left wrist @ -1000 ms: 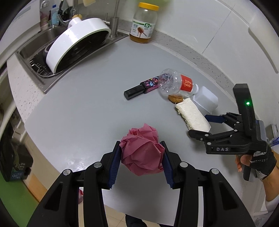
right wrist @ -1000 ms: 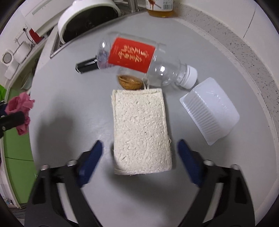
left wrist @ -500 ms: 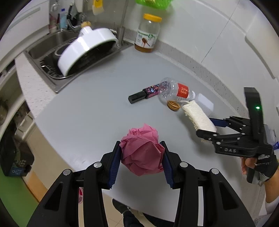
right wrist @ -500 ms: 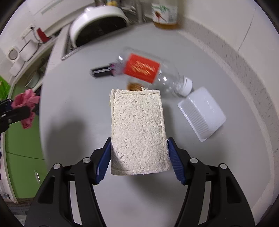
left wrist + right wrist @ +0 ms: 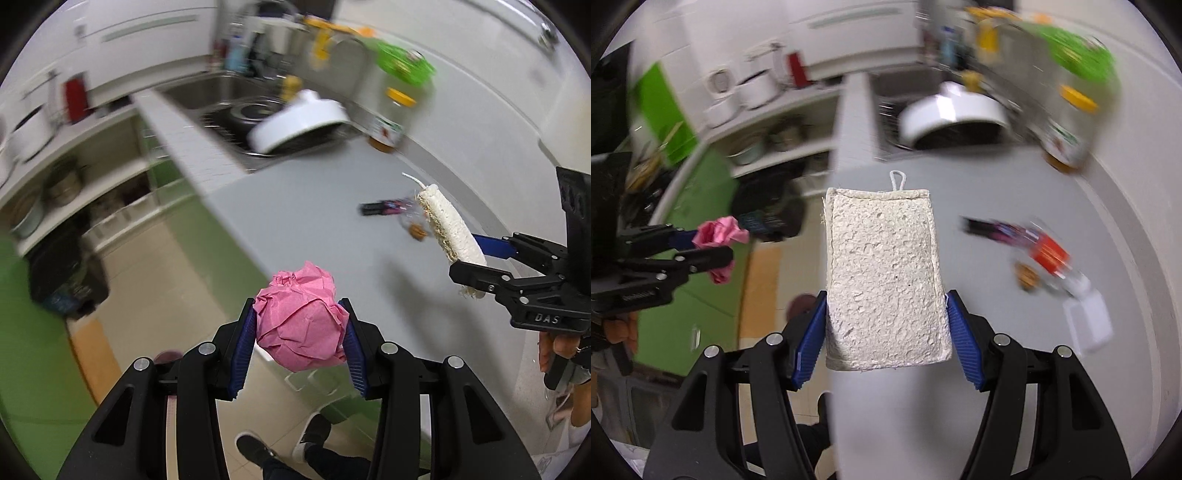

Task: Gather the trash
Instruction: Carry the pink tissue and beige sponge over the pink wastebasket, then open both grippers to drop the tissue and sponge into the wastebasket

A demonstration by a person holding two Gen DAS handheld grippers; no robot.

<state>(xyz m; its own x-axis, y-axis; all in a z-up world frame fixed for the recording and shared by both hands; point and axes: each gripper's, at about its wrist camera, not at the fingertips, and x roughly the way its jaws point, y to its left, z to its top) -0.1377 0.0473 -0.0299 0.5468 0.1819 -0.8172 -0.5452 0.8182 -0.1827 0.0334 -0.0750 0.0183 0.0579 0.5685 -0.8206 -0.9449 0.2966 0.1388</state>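
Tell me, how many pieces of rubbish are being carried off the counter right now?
2. The left claw grips a crumpled pink paper ball; the right claw grips a pale loofah sponge. Both are lifted clear of the grey counter. More litter remains there.

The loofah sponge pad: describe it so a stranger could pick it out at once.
Start at the grey countertop beside the sink. Raised above it, the right hand-held gripper clamps the sponge pad by its lower sides between blue pads. It is the only off-white, rough, rectangular piece, with a small white string loop on its top edge, unlike the pink crumpled paper.
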